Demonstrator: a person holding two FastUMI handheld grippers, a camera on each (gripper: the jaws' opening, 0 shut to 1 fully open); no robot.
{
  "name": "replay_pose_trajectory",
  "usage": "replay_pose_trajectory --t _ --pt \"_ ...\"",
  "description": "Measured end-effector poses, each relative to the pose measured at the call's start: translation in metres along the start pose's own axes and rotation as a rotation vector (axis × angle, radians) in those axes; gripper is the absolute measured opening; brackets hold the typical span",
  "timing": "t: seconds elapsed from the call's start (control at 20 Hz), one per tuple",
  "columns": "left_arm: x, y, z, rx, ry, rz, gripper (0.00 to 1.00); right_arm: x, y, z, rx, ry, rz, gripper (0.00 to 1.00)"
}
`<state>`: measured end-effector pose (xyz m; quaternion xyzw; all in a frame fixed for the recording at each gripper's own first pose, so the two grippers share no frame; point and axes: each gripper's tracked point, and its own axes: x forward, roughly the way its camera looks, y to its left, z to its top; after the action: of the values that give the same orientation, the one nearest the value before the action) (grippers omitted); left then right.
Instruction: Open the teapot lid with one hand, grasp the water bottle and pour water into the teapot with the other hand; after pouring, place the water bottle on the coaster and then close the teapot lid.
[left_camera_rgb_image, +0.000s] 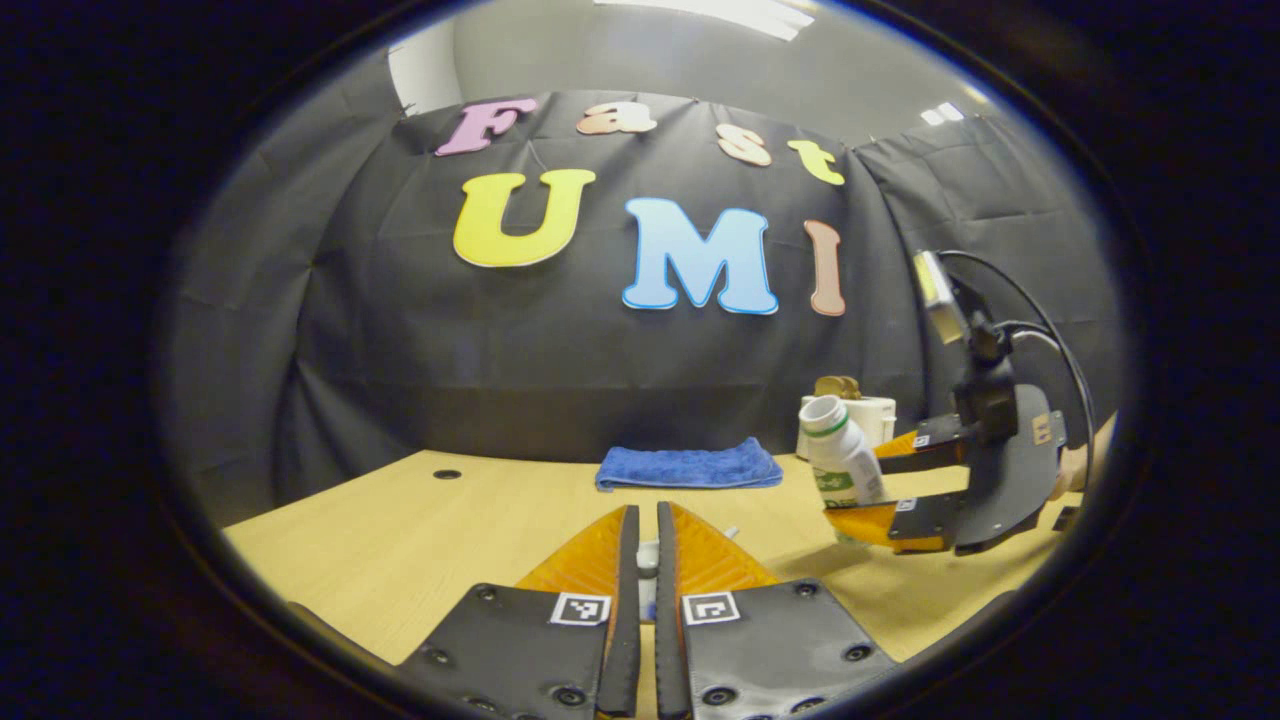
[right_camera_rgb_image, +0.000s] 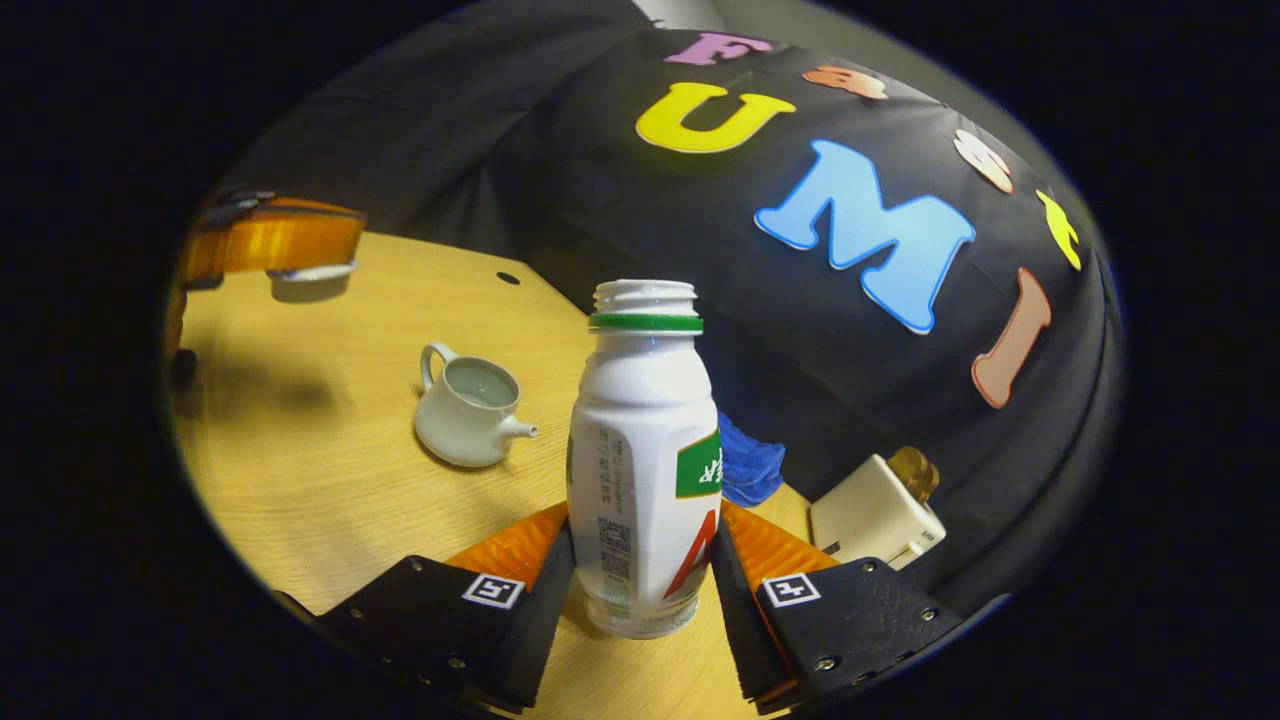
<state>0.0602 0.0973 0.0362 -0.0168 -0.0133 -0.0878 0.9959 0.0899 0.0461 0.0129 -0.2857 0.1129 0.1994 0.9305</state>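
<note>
Teapot lid (right_camera_rgb_image: 310, 283) at far left of the right gripper view, raised off the table (right_camera_rgb_image: 300, 480) and pinched in the left gripper (left_camera_rgb_image: 647, 540), fingers drawn narrow with a small white piece showing between them in the left gripper view. Next, lidless teapot (right_camera_rgb_image: 465, 405) standing on the wood, mouth open, spout toward the bottle. Then water bottle (right_camera_rgb_image: 645, 450), uncapped, green ring at the neck, clamped on both sides by the right gripper (right_camera_rgb_image: 645, 545); tilted in the left gripper view. Behind it, folded blue cloth (left_camera_rgb_image: 690, 465) by the wall. At far right, white box (right_camera_rgb_image: 875, 515) with a brown object on top.
</note>
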Motion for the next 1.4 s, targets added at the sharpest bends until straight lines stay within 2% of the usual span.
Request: replay_pose_trajectory --t 0.05,0.1,0.25,0.3,0.4,0.5,0.6,0.65,0.75,0.8,0.85,1.0,1.05,1.1,1.15,1.2,1.25,1.35,1.4 --pt "0.012 -0.004 0.003 0.011 -0.005 -0.013 0.17 -0.006 -0.002 -0.002 0.045 -0.009 0.005 0.72" --pt "0.025 -0.008 0.006 0.012 -0.008 -0.028 0.12 -0.013 -0.005 -0.002 0.082 -0.018 0.011 0.72" --pt "0.06 -0.022 0.004 -0.012 -0.01 -0.071 0.12 -0.024 -0.002 -0.009 0.19 -0.033 0.083 0.72" --pt "0.072 -0.027 0.003 -0.003 -0.009 -0.074 0.08 -0.028 -0.003 -0.011 0.223 -0.032 0.103 0.72" --pt "0.09 -0.034 -0.005 0.034 0.008 -0.067 0.17 -0.036 -0.014 -0.013 0.275 -0.049 0.094 0.72" --pt "0.102 -0.04 -0.017 0.044 0.034 -0.073 0.17 -0.041 -0.029 -0.012 0.305 -0.078 0.067 0.72" --pt "0.11 -0.044 -0.028 0.047 0.063 -0.077 0.12 -0.041 -0.042 -0.012 0.32 -0.107 0.04 0.72" --pt "0.115 -0.043 -0.032 0.062 0.073 -0.067 0.17 -0.043 -0.045 -0.013 0.33 -0.117 0.033 0.71" --pt "0.123 -0.039 -0.04 0.084 0.087 -0.044 0.17 -0.042 -0.049 -0.013 0.348 -0.131 0.033 0.72" --pt "0.128 -0.039 -0.048 0.083 0.102 -0.045 0.12 -0.042 -0.051 -0.012 0.35 -0.138 0.033 0.72" --pt "0.13 -0.04 -0.053 0.075 0.119 -0.048 0.17 -0.042 -0.052 -0.012 0.35 -0.144 0.028 0.72" --pt "0.134 -0.037 -0.063 0.067 0.139 -0.043 0.17 -0.036 -0.059 -0.015 0.357 -0.142 0.01 0.72" --pt "0.135 -0.037 -0.067 0.048 0.148 -0.048 0.12 -0.034 -0.061 -0.018 0.372 -0.143 0.011 0.72" --pt "0.132 -0.036 -0.066 0.037 0.146 -0.051 0.17 -0.032 -0.064 -0.019 0.395 -0.144 0.008 0.72" --pt "0.133 -0.037 -0.064 0.025 0.144 -0.05 0.13 -0.028 -0.069 -0.021 0.42 -0.149 -0.002 0.72" --pt "0.134 -0.036 -0.064 0.01 0.14 -0.054 0.22 -0.023 -0.076 -0.022 0.445 -0.147 -0.018 0.72" --pt "0.133 -0.035 -0.062 -0.001 0.134 -0.052 0.23 -0.018 -0.084 -0.026 0.469 -0.142 -0.034 0.71" --pt "0.13 -0.031 -0.056 -0.006 0.114 -0.042 0.43 -0.007 -0.101 -0.03 0.494 -0.14 -0.08 0.71" --pt "0.128 -0.028 -0.053 -0.011 0.103 -0.035 0.49 -0.003 -0.111 -0.031 0.497 -0.147 -0.11 0.71"
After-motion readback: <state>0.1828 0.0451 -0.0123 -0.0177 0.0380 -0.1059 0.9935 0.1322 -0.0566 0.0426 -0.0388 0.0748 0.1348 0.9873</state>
